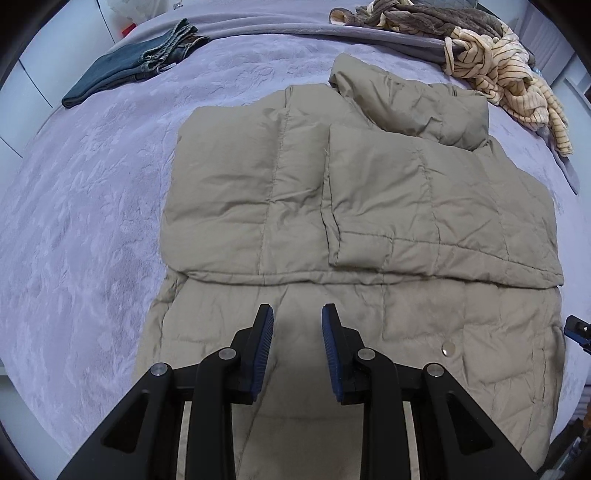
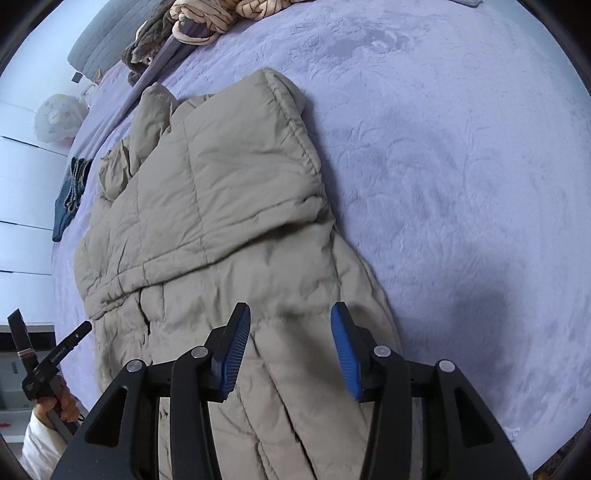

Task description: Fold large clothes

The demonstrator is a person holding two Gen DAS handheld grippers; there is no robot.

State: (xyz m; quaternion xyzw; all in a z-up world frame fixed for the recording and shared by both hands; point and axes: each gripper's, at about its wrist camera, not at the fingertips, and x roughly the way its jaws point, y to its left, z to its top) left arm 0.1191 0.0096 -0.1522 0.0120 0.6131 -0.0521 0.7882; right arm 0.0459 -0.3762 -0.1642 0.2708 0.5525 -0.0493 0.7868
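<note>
A large beige quilted puffer jacket (image 1: 332, 206) lies flat on the lavender bedspread (image 1: 92, 221), both sleeves folded in over its chest. It also shows in the right wrist view (image 2: 221, 206). My left gripper (image 1: 297, 314) is open and empty, hovering over the jacket's lower middle. My right gripper (image 2: 290, 314) is open and empty over the jacket's lower right side, near its edge. The right gripper's tip shows at the right edge of the left wrist view (image 1: 580, 330). The left gripper shows at the lower left of the right wrist view (image 2: 44, 354).
Folded dark jeans (image 1: 129, 70) lie at the far left of the bed. A heap of brown and striped cream clothes (image 1: 480, 48) lies at the far right, on a grey blanket fold (image 1: 295, 31). White cabinets (image 2: 22, 177) stand beyond the bed.
</note>
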